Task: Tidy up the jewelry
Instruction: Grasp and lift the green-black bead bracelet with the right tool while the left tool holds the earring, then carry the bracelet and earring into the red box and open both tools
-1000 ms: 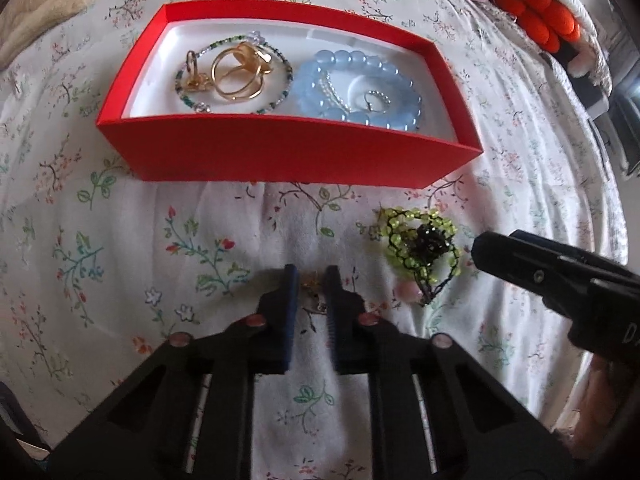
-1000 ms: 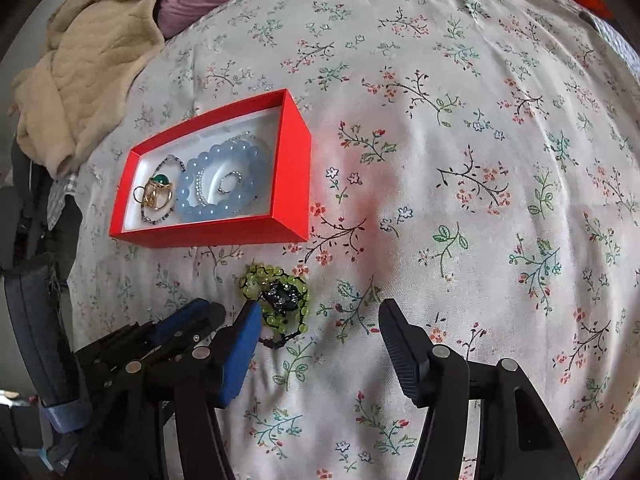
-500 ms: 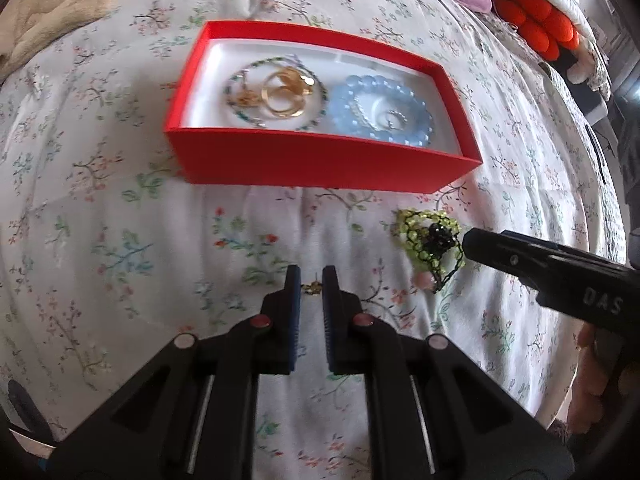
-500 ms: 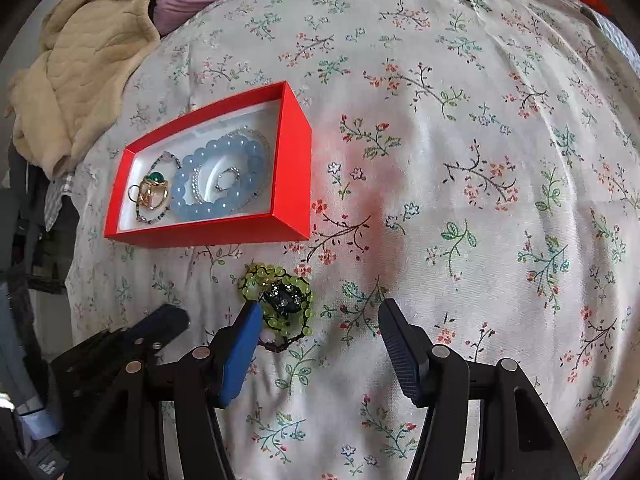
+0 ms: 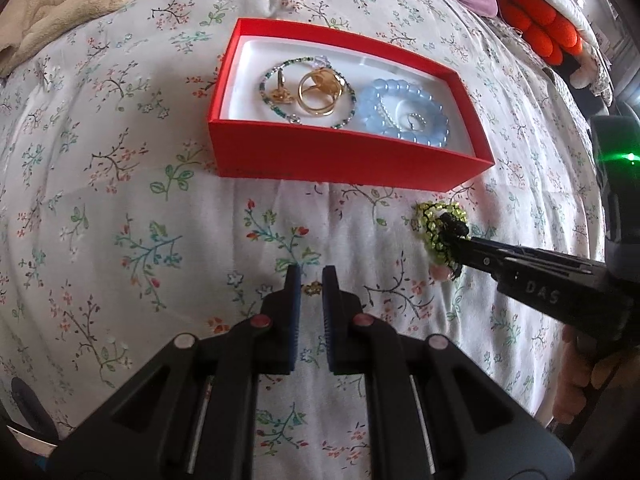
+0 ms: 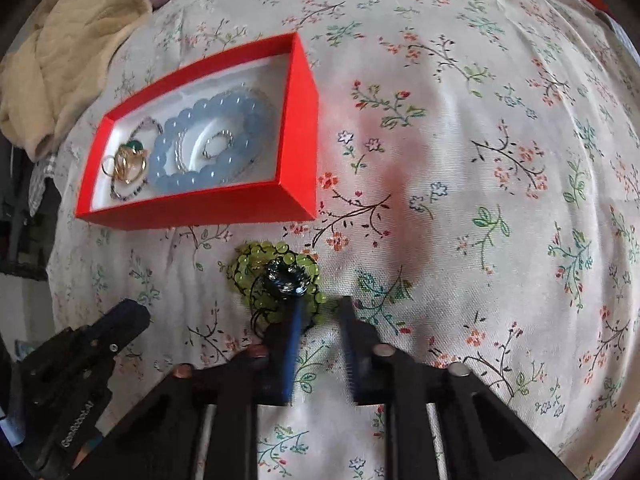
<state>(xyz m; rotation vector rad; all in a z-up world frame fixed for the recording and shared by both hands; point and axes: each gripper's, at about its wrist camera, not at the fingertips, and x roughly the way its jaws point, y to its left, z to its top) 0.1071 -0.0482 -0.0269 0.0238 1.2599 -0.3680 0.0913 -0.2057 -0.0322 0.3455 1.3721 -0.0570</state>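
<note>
While the left gripper (image 5: 307, 276) stayed out of the way, clenched on a small gold piece (image 5: 311, 290) at its tips, the step in hand looked like the pick-up of the green bead bracelet (image 6: 256, 264). It lay on the floral bedspread (image 6: 480, 160), just in front of the red box (image 6: 298, 128) and outside it. The right gripper (image 6: 320, 308) pointed down at it with its jaws just closing. One pad touched the bracelet's near edge and a few beads lay between the tips, but blur hid whether both pads had bitten. The next move probably called for a firm hold on the strand, a lift clear of the box wall, and a drop beside the blue bead bracelet (image 6: 208, 144). The green bracelet was a loose heap of small translucent beads on dark cord, with a dark glossy cluster on top
</note>
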